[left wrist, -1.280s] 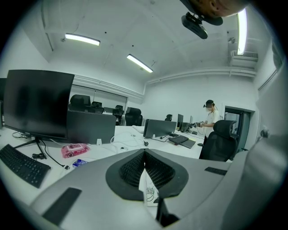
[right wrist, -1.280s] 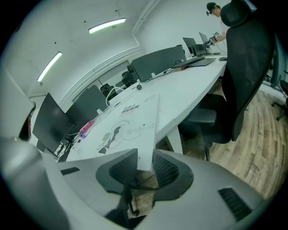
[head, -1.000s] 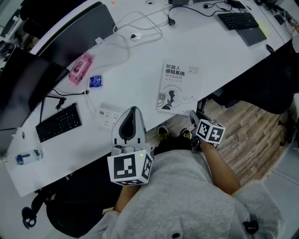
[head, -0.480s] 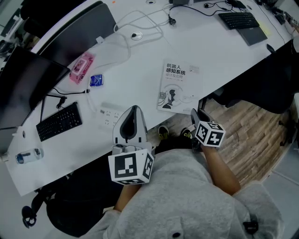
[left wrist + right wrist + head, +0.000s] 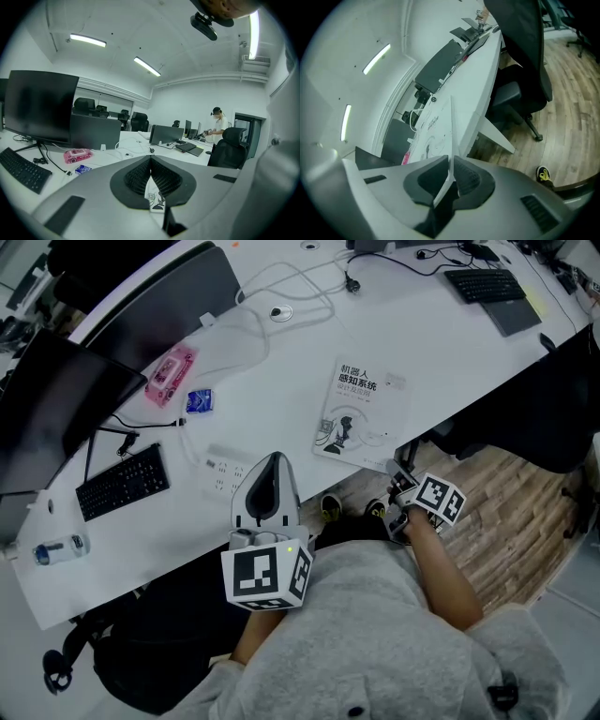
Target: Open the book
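The book [image 5: 364, 413] lies flat, cover upward, on the white desk [image 5: 441, 343], close to the near edge, with its printed title toward the far side. The right gripper [image 5: 395, 471] is positioned at the book's near right corner, where the desk edge meets the wooden floor [image 5: 506, 512] below. In the right gripper view, the right gripper [image 5: 451, 161] is seen with its jaws brought almost together on a thin white edge of the book [image 5: 433, 131], which runs straight up between the ribbed pads; the printed cover extends to the left of that edge. Whether only the cover or further pages are clamped cannot be determined. The left gripper [image 5: 272, 463] is held over the desk just left of the book and apart from it, with its tip beside a white power strip [image 5: 223, 471]. In the left gripper view, the left gripper [image 5: 151, 159] is seen with its jaws closed, the pads meeting at the tips and nothing clamped between them; a strip of the book [image 5: 154, 198] is visible only through the slot below the pads. A black keyboard [image 5: 122, 482], a pink case [image 5: 169, 374] and a small blue packet [image 5: 199, 401] lie well to the left of the book.
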Demonstrator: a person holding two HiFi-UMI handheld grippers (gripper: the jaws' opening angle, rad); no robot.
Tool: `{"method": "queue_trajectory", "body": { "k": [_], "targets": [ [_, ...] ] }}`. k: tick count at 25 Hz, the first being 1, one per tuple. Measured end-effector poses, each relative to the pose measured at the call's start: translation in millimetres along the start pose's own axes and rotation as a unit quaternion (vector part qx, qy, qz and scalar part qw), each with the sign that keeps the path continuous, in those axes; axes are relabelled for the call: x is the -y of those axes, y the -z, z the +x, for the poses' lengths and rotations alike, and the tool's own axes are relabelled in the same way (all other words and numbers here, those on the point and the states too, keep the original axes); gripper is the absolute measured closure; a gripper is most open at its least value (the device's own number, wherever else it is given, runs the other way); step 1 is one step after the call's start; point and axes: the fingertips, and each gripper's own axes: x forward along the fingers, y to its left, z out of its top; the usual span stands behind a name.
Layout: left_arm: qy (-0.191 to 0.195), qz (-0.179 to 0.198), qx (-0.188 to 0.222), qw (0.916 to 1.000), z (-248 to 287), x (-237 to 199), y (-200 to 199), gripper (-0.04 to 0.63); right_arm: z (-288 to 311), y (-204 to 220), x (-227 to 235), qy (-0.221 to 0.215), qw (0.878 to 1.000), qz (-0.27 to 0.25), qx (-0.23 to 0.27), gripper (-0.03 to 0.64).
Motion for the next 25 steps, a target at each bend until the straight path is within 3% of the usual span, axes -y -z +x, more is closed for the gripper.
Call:
{"method": "queue_trajectory", "body": {
  "k": [2,9,12,15,19,25],
  "targets": [
    [0.000,-0.003,0.001,1.0000,0.2,-0.4,-0.5,0.586,-1.3,-9.2,-6.3,-0.014,1.000,0.008,0.014,0.566],
    [0.002,-0.007,0.004,1.0000,-0.8,-2.6,-1.4,0.586,-6.2,-67.9,-0.8,-0.001,0.997,-0.018,0.074,0.574],
    [0.002,-0.008,0.006,1.0000,-1.0,-3.2,-2.0,0.586,-10.0,-84.8,-9.1,-0.003,0.995,-0.050,0.085,0.577],
    [0.002,-0.009,0.005,0.9999,-0.4,-2.7,-2.4,0.586,-14.2,-92.2,-33.7,-0.014,0.989,-0.113,0.090,0.578],
    [0.004,-0.008,0.005,0.9999,0.0,-0.9,-1.6,0.586,-18.2,-89.2,-81.5,-0.038,0.970,-0.223,0.092,0.579],
    [0.003,-0.011,0.005,0.9999,0.2,-0.8,-0.9,0.586,-13.4,-57.9,-163.9,-0.106,0.927,-0.351,0.078,0.586]
  ]
}}
